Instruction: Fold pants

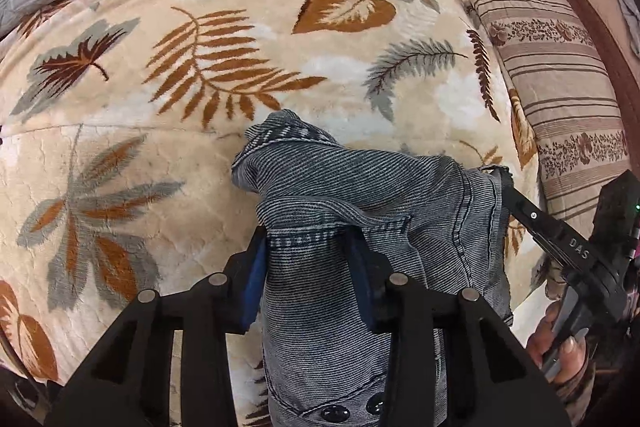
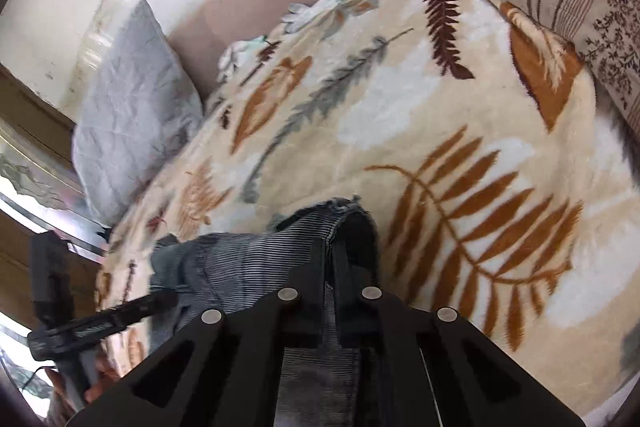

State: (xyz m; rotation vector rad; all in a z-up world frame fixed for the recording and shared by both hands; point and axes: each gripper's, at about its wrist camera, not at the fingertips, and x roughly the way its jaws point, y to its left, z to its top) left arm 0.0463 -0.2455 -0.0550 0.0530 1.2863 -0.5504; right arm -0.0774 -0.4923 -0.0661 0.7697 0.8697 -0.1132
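Both tongs were clamped on the pants [image 1: 352, 187] over the leaf-print blanket [image 1: 200, 39] on the bed.

The left tongs [image 1: 306, 247] pinched a thick bunch of grey denim near the buttoned waist, and the right tongs [image 2: 334, 259] were clenched on a thin frayed edge, probably to lift and spread the bunched garment flat before folding.
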